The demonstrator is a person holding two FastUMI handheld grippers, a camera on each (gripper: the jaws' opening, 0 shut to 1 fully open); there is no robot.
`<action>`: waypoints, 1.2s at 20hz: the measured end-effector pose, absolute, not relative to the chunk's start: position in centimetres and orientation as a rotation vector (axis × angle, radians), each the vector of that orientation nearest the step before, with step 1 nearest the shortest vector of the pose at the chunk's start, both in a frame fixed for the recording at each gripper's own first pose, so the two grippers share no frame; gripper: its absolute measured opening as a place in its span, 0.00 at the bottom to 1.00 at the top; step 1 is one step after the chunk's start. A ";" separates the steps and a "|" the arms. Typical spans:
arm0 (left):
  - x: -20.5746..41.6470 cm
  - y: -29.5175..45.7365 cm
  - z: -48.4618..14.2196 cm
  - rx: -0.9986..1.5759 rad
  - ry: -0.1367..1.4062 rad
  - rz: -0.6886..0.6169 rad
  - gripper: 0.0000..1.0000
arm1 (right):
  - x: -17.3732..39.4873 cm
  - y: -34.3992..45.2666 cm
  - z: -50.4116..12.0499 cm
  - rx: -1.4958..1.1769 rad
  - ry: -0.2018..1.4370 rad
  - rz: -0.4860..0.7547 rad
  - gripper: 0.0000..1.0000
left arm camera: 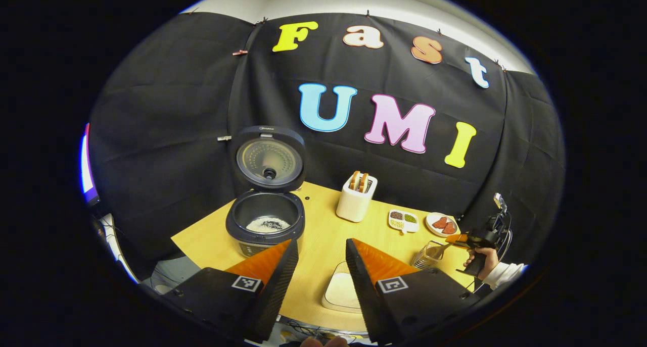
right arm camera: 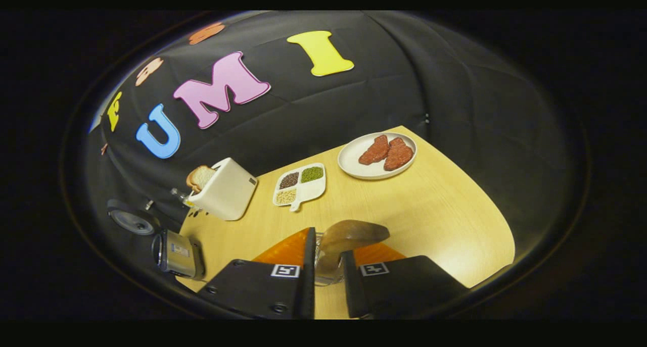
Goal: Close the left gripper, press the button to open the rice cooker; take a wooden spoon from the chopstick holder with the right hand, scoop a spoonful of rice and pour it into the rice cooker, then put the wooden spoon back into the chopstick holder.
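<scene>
Left gripper (left arm camera: pixel 321 256) held above the near edge of the desk (left arm camera: pixel 323 226), fingers spread wide apart, nothing between them. Ahead and to its left, the rice cooker (left arm camera: pixel 265 220), lid (left arm camera: pixel 270 158) swung up and standing upright, white rice (left arm camera: pixel 267 225) with dark specks lying in the inner pot. Directly below the gap between the fingers, a shallow white tray (left arm camera: pixel 342 292) at the desk's near edge. Farther ahead, slightly right, a white toaster (left arm camera: pixel 356 201) with bread slices standing in its slots. Beyond that to the right, a divided dish (left arm camera: pixel 403 220) of grains and a plate (left arm camera: pixel 441 224) with reddish patties. Far to the right, a hand (left arm camera: pixel 482 262) in a white sleeve holding the other gripper over a clear wire chopstick holder (left arm camera: pixel 427 255).

Right gripper (right arm camera: pixel 328 258) with fingers drawn close, clamped on the wooden spoon (right arm camera: pixel 349 238), its rounded brown bowl rising just beyond the fingertips. Under the spoon and between the fingers, a glimpse of the clear holder; whether the spoon's end sits inside it cannot be told. Ahead of this gripper, the divided dish (right arm camera: pixel 302 184) with dark, green and pale grains in separate compartments. Ahead and right, the plate (right arm camera: pixel 376 155) with two patties side by side. Ahead and left, the toaster (right arm camera: pixel 225 190), a slice of bread poking from its top. Far left at the edge of the view, the rice cooker (right arm camera: pixel 177 253), blurred and partly cut off.
</scene>
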State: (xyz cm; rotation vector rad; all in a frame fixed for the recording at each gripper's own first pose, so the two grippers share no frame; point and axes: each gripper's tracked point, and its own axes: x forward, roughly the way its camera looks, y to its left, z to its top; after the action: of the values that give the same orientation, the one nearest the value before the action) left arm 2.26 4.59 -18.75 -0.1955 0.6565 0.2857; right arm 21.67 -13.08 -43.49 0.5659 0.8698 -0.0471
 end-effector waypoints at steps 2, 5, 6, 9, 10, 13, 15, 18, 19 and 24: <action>2.6 4.1 -19.0 -0.212 0.655 0.280 0.69 | 21.0 -13.8 -43.3 0.563 0.874 -0.048 0.42; 3.1 3.6 -18.8 -0.205 0.648 0.264 0.69 | 19.7 -13.8 -42.5 0.575 0.871 -0.038 0.62; 3.1 3.5 -18.8 -0.205 0.645 0.260 0.69 | 19.1 -13.8 -42.3 0.574 0.877 -0.033 0.64; 3.1 3.6 -18.5 -0.209 0.636 0.259 0.69 | 17.7 -13.4 -41.8 0.570 0.881 -0.016 0.76; 3.1 3.7 -18.6 -0.211 0.634 0.260 0.69 | 17.4 -13.2 -41.4 0.567 0.880 -0.010 0.77; 3.0 4.0 -18.3 -0.211 0.623 0.261 0.69 | 16.5 -12.0 -39.7 0.606 0.863 0.016 0.83; 3.1 4.7 -17.9 -0.204 0.605 0.271 0.69 | 15.8 -11.4 -38.7 0.596 0.849 0.027 0.86; 3.5 6.5 -16.8 -0.181 0.571 0.290 0.69 | 15.1 -10.0 -36.3 0.577 0.819 0.063 0.89; 3.7 7.1 -16.5 -0.174 0.559 0.293 0.69 | 14.9 -9.1 -35.6 0.571 0.810 0.085 0.82; 5.1 10.9 -14.7 -0.142 0.482 0.301 0.69 | 13.3 -6.6 -32.0 0.510 0.771 0.135 0.94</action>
State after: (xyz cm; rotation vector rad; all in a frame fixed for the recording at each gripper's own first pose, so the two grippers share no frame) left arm 5.08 10.87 -14.66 -0.1415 0.4820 0.3006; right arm 13.34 -6.57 -31.97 0.5100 0.7711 0.1346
